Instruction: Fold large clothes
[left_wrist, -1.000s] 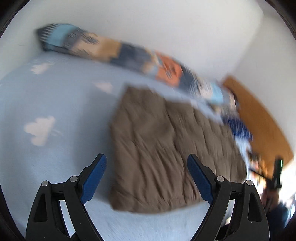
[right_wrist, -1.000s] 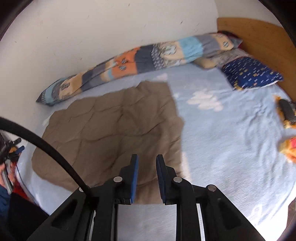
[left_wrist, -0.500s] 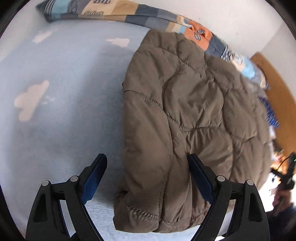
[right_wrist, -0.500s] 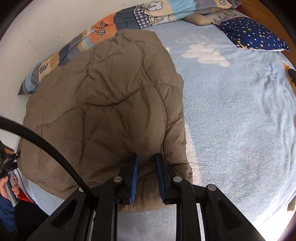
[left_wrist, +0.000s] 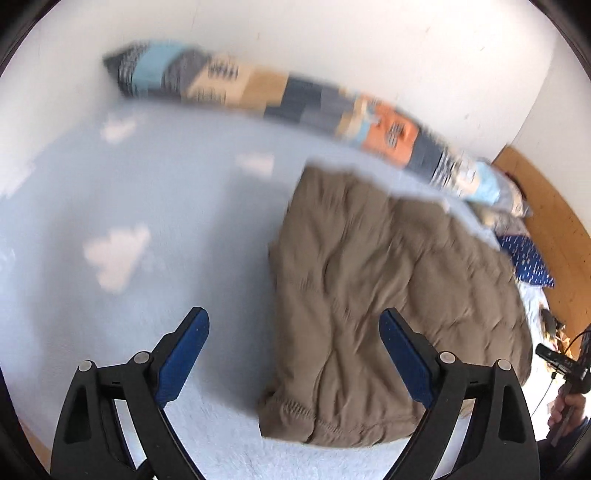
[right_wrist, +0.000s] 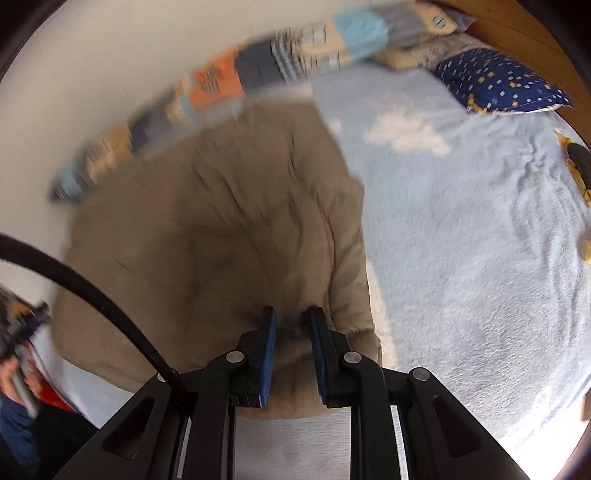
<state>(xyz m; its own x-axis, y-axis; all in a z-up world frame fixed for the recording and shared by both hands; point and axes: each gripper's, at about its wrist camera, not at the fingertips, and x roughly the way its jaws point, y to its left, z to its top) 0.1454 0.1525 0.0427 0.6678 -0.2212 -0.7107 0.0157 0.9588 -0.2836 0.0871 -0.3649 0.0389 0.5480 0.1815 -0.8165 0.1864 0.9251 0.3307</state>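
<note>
We see a bed covered by a pale blue fleece blanket (right_wrist: 461, 240) printed with white clouds (right_wrist: 406, 131). A long patchwork bolster (left_wrist: 280, 99) in blue, grey, cream and orange lies along the white wall (left_wrist: 332, 40), blurred in both views. Near the wooden headboard (left_wrist: 546, 206) rests a navy pillow (right_wrist: 498, 83) with small stars. At the blanket's far edge sits a yellow and black toy (right_wrist: 580, 166), partly cut off.
</note>
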